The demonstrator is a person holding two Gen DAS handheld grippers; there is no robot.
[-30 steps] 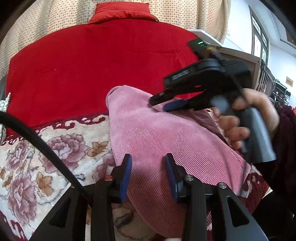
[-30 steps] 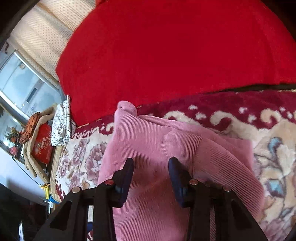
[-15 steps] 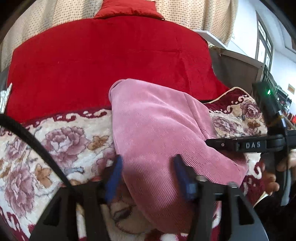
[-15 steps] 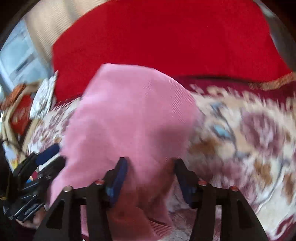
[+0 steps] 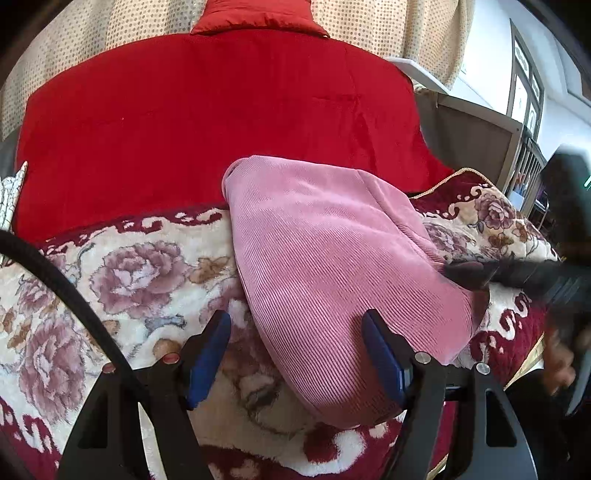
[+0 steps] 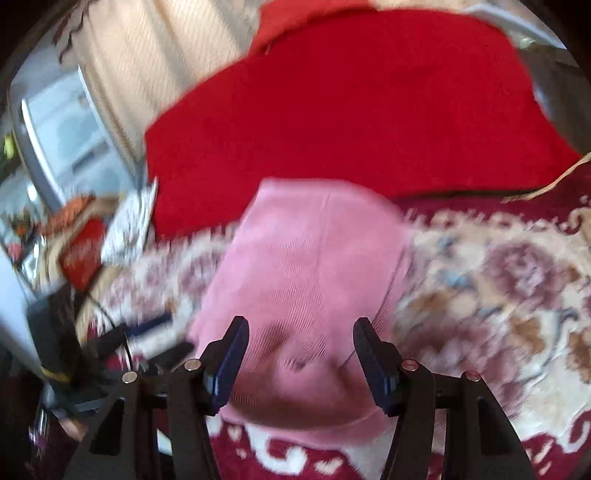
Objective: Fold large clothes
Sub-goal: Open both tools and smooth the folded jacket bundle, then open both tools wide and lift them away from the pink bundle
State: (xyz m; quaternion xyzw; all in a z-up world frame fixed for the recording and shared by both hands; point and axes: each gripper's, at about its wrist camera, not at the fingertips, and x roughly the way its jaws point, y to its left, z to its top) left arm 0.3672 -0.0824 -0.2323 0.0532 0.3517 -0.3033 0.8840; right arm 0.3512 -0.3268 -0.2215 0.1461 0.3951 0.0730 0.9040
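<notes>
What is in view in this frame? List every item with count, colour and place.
garment: one, pink ribbed, folded, lying on the blanket in front of both tongs.
blanket: one, cream with mauve roses and dark red border, under the garment.
quilt: one, red, behind the blanket.
pillow: one, red, above the quilt.
curtain: one, beige dotted, at the back.
cable: one, black, left edge of the left wrist view.
clutter: blurred red and orange items, left of the right wrist view; count unclear.
left tongs: black with blue pads, just opened, gripping nothing.
right tongs: black with blue pads, open, gripping nothing.
hand: one, blurred, right edge, holding the right tongs' handle.
</notes>
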